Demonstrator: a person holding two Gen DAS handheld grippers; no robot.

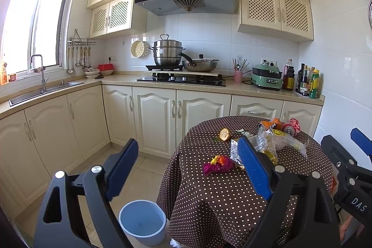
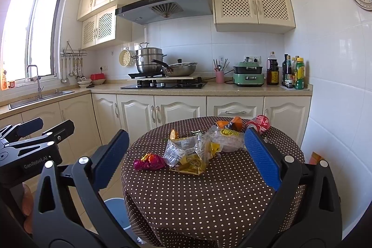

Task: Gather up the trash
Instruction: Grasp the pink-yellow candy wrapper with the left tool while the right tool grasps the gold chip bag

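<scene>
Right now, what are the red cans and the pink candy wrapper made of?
The red cans look like thin painted metal: silvery rim, dented sides. The pink wrapper seems to be shiny crinkled foil or plastic film; which one, I cannot tell.

A round table (image 2: 209, 196) stood near, before the far counter (image 2: 232, 90). On the table, a crumpled candy wrapper (image 2: 150, 161) lay nearest the left edge, with a heap of snack wrappers (image 2: 190, 152) just right of it. Behind the heap lay a piece of fruit peel (image 2: 173, 134); farther right, at the far edge, lay the cans (image 2: 258, 123). A bin (image 1: 142, 222) stood on the floor left of the table. On the counter, the stove (image 2: 164, 84) sat left of the bottles (image 2: 293, 72).
</scene>
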